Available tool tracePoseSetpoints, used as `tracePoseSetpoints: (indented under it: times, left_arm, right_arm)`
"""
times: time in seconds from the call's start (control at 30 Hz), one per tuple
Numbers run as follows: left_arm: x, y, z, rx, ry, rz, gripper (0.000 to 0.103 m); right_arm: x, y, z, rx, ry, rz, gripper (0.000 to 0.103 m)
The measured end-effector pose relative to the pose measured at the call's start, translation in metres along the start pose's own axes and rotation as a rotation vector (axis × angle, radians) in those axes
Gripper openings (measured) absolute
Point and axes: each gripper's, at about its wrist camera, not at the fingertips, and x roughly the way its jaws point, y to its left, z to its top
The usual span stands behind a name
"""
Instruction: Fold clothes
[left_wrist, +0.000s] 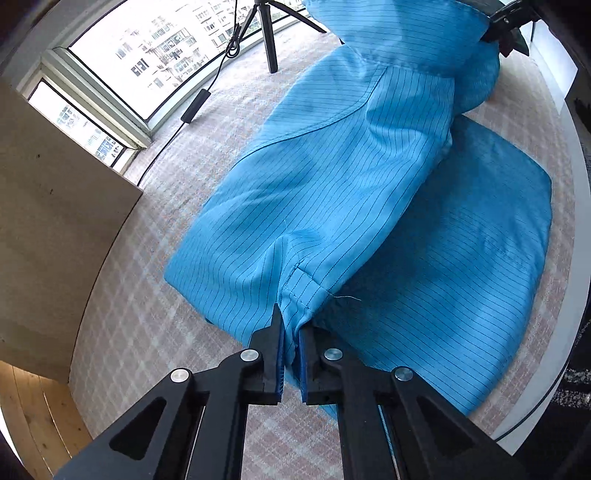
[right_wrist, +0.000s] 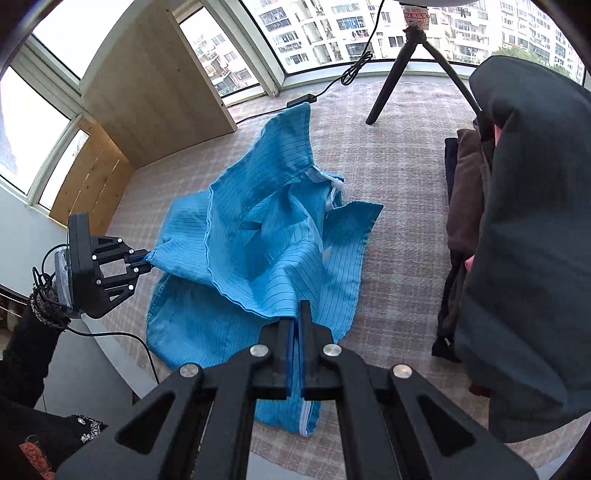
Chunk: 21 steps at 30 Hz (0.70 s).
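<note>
your left tool (left_wrist: 291, 328) pinches a hem of the blue garment (left_wrist: 369, 177); your right tool (right_wrist: 297, 317) pinches another edge. the cloth stretches between them over the desk (right_wrist: 399, 229), ready to fold across.

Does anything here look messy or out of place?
Only the blue striped garment: it lies rumpled and half-lifted on the checked cloth, pinched by the left gripper and right gripper. Nothing looks torn or spilled.

Thin blue pinstriped cloth garment (left_wrist: 332, 184), matt black plastic left claw (left_wrist: 291, 332), woven checked tablecloth (right_wrist: 399, 192), pale wood panel (right_wrist: 155, 92)
</note>
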Motion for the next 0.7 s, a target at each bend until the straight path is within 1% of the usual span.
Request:
tracePoseSetpoints:
  times: [0.1,0.2,0.3,0.37,0.5,0.7]
  left_arm:
    - [-0.026,0.012,-0.002,-0.028,-0.031,-0.021,0.005]
    - [-0.049,0.013,-0.008,-0.028,-0.061,-0.037,0.005]
    - [-0.055,-0.002,-0.023,-0.007,-0.056,-0.075,0.005]
    - [-0.053,-0.015,-0.035,0.005,-0.045,-0.100,0.005]
    - [-0.041,-0.042,-0.058,0.013,-0.017,-0.154,0.005]
    - [-0.020,-0.062,-0.083,-0.022,0.023,-0.232,0.005]
  right_arm:
    - [-0.022,0.014,0.003,-0.029,-0.020,0.006,0.001]
    - [-0.042,0.026,-0.006,-0.046,-0.022,0.020,0.001]
    - [-0.052,0.032,-0.029,-0.055,-0.008,0.018,0.001]
    - [-0.053,0.033,-0.046,-0.036,0.005,0.035,0.001]
    - [-0.042,0.025,-0.084,0.039,0.029,0.070,0.001]
    - [-0.001,0.015,-0.138,0.155,0.102,0.134,0.001]
